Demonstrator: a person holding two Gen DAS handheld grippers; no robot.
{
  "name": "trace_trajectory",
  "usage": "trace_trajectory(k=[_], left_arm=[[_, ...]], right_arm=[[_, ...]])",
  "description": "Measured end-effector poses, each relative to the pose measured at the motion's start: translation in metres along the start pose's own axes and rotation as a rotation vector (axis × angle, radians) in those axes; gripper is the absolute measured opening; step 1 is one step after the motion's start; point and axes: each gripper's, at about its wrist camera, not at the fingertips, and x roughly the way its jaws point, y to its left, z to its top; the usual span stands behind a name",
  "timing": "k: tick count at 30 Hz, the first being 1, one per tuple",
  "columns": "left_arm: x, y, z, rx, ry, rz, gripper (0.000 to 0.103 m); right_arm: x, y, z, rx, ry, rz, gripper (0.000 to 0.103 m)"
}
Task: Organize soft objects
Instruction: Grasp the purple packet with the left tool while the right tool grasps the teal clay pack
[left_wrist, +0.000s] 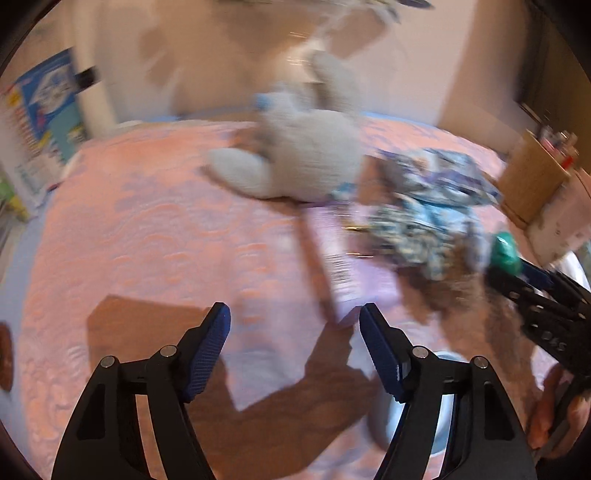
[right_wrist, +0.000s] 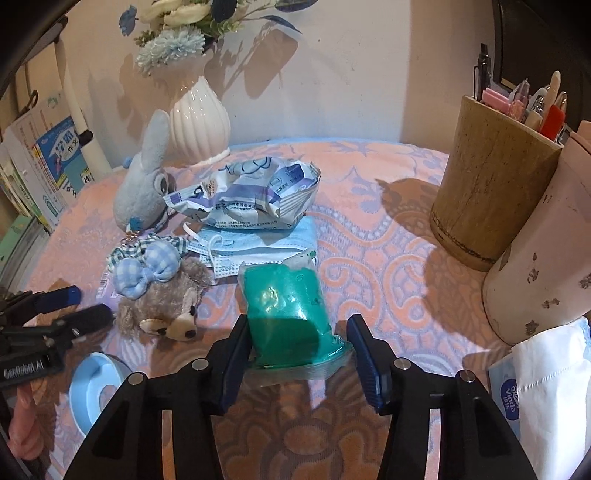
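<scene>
— Two grippers up on my feeds. How does the right one look?

— My right gripper (right_wrist: 297, 350) is spread wide around the near end of a green soft packet (right_wrist: 286, 314) lying on the tabletop (right_wrist: 388, 251). The left pad is at its edge, the right pad stands clear; I cannot tell whether anything is truly touching, and nothing is clamped.

— What sits past it?

— Just beyond the packet, blue face masks (right_wrist: 258, 242) with a crumpled mask wrapper (right_wrist: 251, 192) on top. Ahead and to the left, a brown plush (right_wrist: 166, 306) wearing a checked bow, and farther back a grey plush rabbit (right_wrist: 142, 188) beside a white vase (right_wrist: 199, 118). Far right stands a wooden pen holder (right_wrist: 491, 192); a tissue pack (right_wrist: 546, 387) is near right.

— And the left?

— My left gripper (left_wrist: 295, 339) is wide open, holding nothing, over the pink cloth. That view is blurred. The rabbit (left_wrist: 295, 147) lies ahead of it, the green packet (left_wrist: 506, 251) off to its right.
</scene>
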Motion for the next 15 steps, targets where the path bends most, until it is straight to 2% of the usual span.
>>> trace_trajectory(k=[3, 6, 8, 10, 11, 12, 14, 15], left_arm=[[-0.001, 0.013, 0.001, -0.031, 0.008, -0.021, 0.069], [-0.001, 0.005, 0.005, -0.012, 0.017, -0.121, 0.069], [0.003, -0.009, 0.013, 0.019, 0.02, -0.155, 0.071], [0.012, -0.02, 0.019, 0.046, 0.022, -0.139, 0.071], [0.019, -0.026, 0.022, 0.06, 0.034, -0.133, 0.069], [0.024, -0.029, 0.023, 0.064, 0.042, -0.128, 0.065], [0.029, -0.035, 0.025, 0.087, 0.03, -0.095, 0.045], [0.029, -0.036, 0.026, 0.104, 0.019, -0.084, 0.041]], right_arm=[[0.001, -0.001, 0.0, 0.006, 0.008, 0.007, 0.051], [0.004, -0.005, 0.0, 0.023, 0.014, 0.011, 0.052], [0.003, -0.008, 0.0, 0.038, 0.014, 0.016, 0.052], [0.005, -0.012, 0.001, 0.056, 0.021, 0.026, 0.057], [0.005, -0.013, 0.001, 0.064, 0.024, 0.027, 0.064], [0.005, -0.016, 0.002, 0.075, 0.03, 0.029, 0.072], [0.006, -0.019, 0.004, 0.092, 0.039, 0.038, 0.078], [0.008, -0.019, 0.006, 0.093, 0.044, 0.031, 0.078]])
